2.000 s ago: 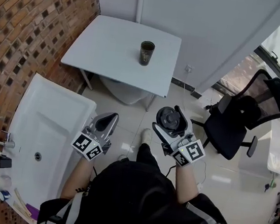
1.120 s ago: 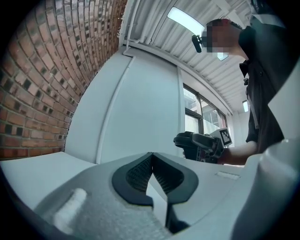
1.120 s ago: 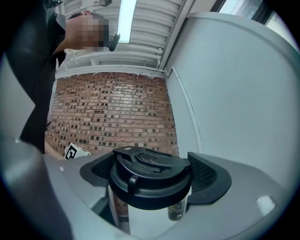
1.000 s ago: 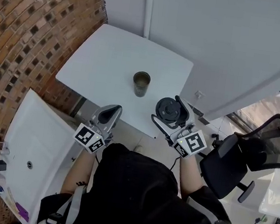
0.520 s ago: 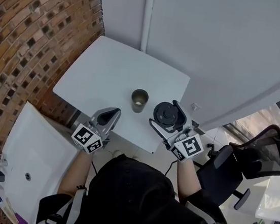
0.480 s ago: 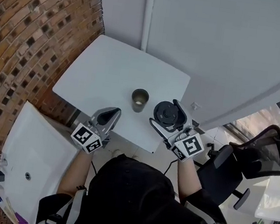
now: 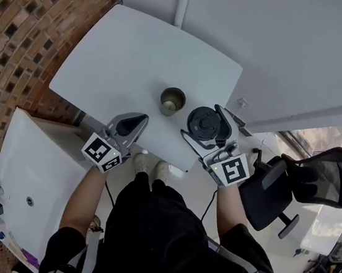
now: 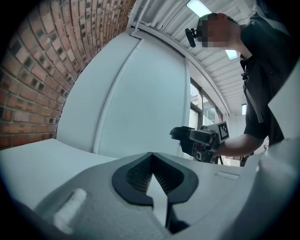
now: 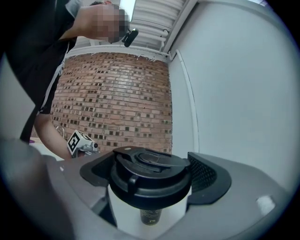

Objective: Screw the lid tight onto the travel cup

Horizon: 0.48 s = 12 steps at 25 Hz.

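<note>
An open dark travel cup point(image 7: 172, 101) stands upright on the white table point(image 7: 126, 52), near its front edge. My right gripper point(image 7: 204, 125) is shut on the black lid point(image 7: 203, 122), held flat just right of the cup and apart from it. In the right gripper view the lid point(image 9: 150, 177) fills the jaws, and the cup point(image 9: 151, 216) shows small below it. My left gripper point(image 7: 138, 123) hovers left of the cup over the table edge. Its jaws meet in the left gripper view point(image 8: 153, 177) with nothing between them.
A white basin point(image 7: 30, 164) sits at the lower left beside the brick wall point(image 7: 17, 25). A black office chair point(image 7: 305, 182) stands to the right. A pale wall panel point(image 7: 282, 47) rises behind the table.
The person has stepped up to the table. Both grippers now reach over its front edge, and the lid has come close beside the cup. Neither gripper's state has changed.
</note>
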Each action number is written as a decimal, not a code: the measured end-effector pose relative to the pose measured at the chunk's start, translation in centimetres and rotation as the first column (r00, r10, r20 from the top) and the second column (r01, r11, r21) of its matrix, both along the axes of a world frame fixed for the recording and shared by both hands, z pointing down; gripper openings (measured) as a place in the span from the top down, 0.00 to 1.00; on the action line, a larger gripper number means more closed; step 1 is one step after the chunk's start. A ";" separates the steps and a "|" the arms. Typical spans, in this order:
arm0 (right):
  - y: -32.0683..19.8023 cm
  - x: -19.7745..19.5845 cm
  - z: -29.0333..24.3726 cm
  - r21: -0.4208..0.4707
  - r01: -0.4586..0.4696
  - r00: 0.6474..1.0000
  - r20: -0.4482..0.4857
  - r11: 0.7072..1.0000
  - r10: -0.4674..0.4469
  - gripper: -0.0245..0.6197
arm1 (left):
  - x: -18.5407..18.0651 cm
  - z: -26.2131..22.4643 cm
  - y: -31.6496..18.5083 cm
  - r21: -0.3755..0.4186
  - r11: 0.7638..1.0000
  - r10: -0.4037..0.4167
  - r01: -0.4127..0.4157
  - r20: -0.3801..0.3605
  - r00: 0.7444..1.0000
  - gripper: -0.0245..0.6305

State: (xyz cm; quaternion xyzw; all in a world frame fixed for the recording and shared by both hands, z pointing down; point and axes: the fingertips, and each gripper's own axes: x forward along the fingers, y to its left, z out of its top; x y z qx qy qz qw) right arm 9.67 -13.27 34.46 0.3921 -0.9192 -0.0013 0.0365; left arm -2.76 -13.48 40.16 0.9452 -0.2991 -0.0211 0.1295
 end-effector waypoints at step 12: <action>-4.6 2.1 4.6 -0.052 -0.024 0.997 0.073 0.998 0.028 0.23 | 2.9 11.2 -4.4 -0.039 0.999 -0.010 0.015 0.140 0.990 0.82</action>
